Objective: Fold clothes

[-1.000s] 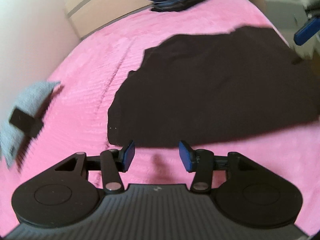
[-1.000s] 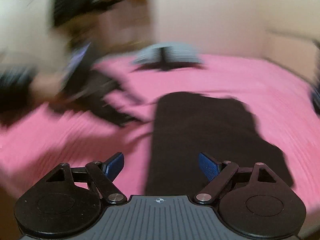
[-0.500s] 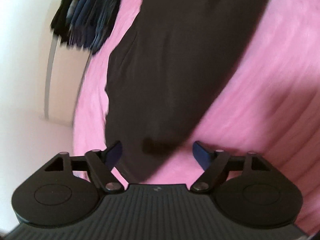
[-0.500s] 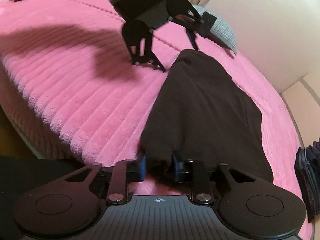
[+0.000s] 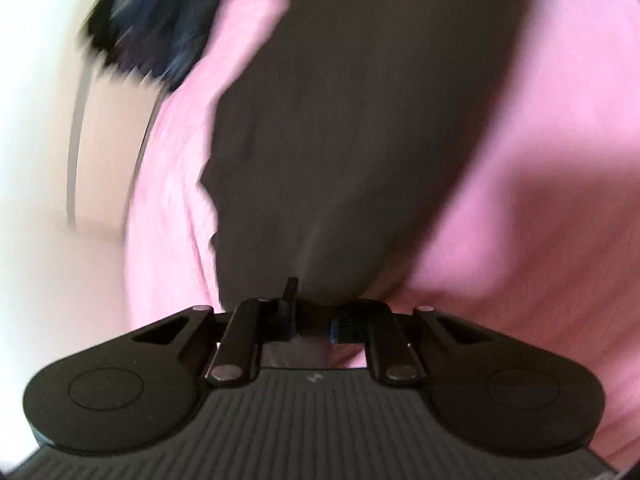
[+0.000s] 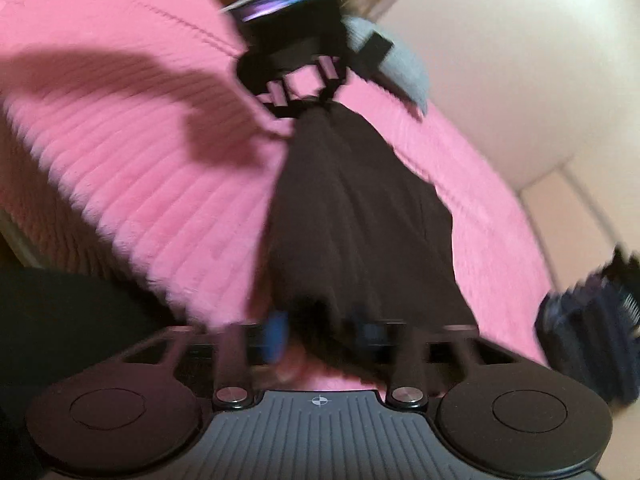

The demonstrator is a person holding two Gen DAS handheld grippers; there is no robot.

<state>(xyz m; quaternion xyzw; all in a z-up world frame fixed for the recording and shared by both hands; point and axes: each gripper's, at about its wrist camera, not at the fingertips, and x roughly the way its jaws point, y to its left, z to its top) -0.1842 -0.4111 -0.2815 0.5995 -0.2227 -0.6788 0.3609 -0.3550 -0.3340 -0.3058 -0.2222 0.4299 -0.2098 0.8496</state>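
The dark brown garment [image 5: 360,140] lies in a long strip on the pink bed [image 5: 540,200], running between the two grippers along the bed's near edge; a stack of dark folded clothes [image 5: 156,20] sits at the bed's far corner.

The left gripper [image 5: 310,322] has its fingers drawn narrow and closing on the garment's end; cloth passes between them, though blur hides how much is caught. The right gripper [image 6: 320,336] has its fingers partway apart and opening, with the other end of the garment draped between the blue pads; in this view the pads do not seem to press it.

The likely trouble: if the right end is free while the left pulls, the strip would skew or bunch, and the fold would come out crooked; a thin pinch on the left could slip under tension, dropping that end; and the end near the bed's edge could slide off the plush cover.
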